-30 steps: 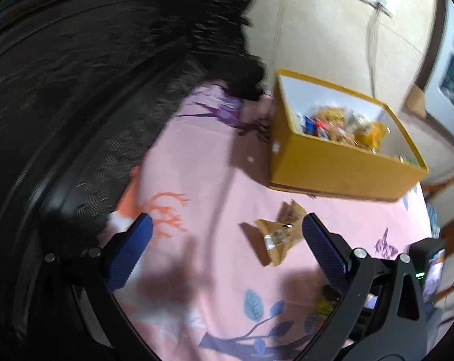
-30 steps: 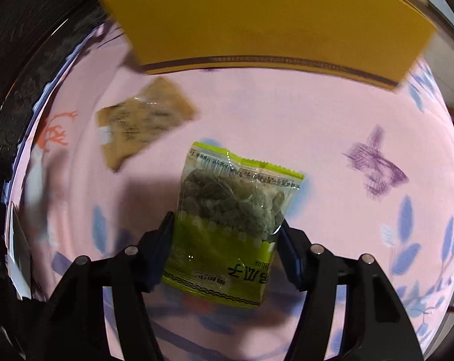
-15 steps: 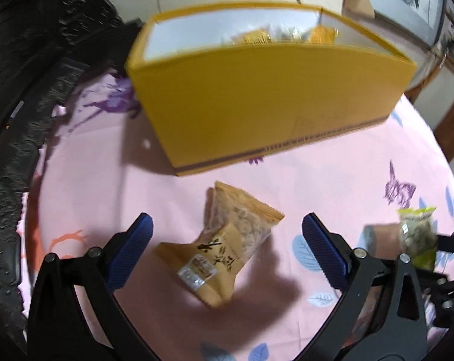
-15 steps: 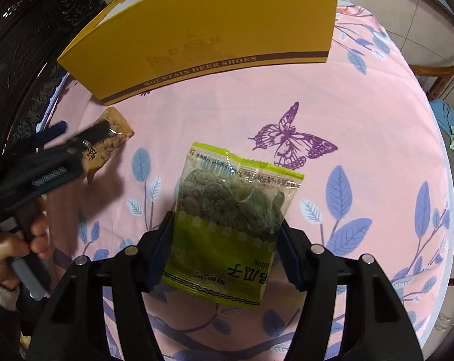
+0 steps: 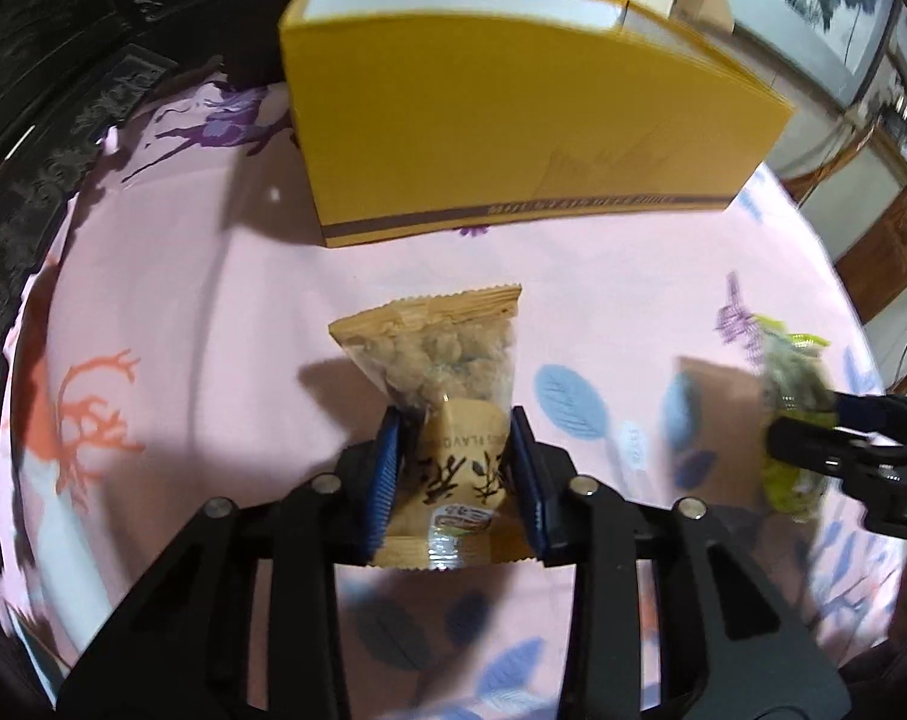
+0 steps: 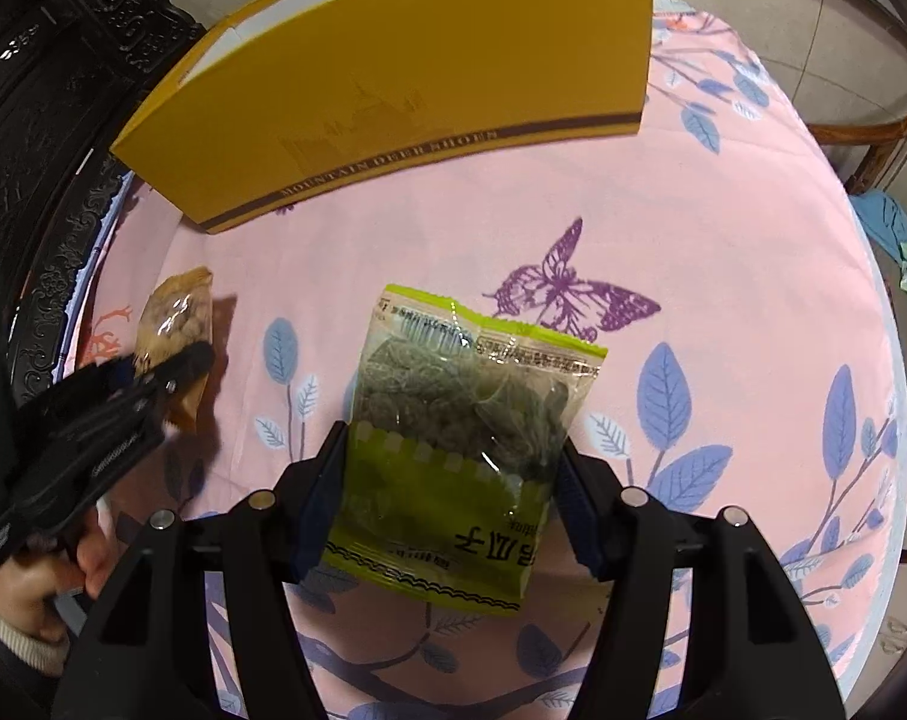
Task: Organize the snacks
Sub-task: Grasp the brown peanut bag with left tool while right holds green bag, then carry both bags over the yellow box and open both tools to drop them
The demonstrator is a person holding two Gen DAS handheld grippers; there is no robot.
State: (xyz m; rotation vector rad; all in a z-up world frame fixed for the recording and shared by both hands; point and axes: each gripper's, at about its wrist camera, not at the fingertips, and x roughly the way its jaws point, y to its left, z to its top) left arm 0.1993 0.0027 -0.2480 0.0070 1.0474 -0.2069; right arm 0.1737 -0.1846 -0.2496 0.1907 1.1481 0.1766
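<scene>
Now both packets sit gripped before the yellow box [image 5: 513, 126].
Left hand-held gripper [image 5: 456, 480] is closing on the tan snack packet [image 5: 447, 396]; right hand-held gripper [image 6: 453, 498] clamps the green seed packet [image 6: 465, 438], half-clear, crinkled.

Box [image 5: 513, 120] at tablecloth's [image 5: 213, 300] rear, nut packet [image 5: 447, 360] before it, seed packet [image 5: 792, 372] rightward (seemingly lifted)

My table [image 6: 723, 228] is round and covered by a pink cloth [image 5: 213, 312] printed with blue leaves, a purple butterfly [image 6: 567, 294] and an orange deer. The yellow cardboard box [image 5: 513, 132] stands on the cloth at the far side, its long wall facing me. In front of it, nearer and to the left, the tan snack packet [image 5: 447, 384] lies on the cloth.
</scene>
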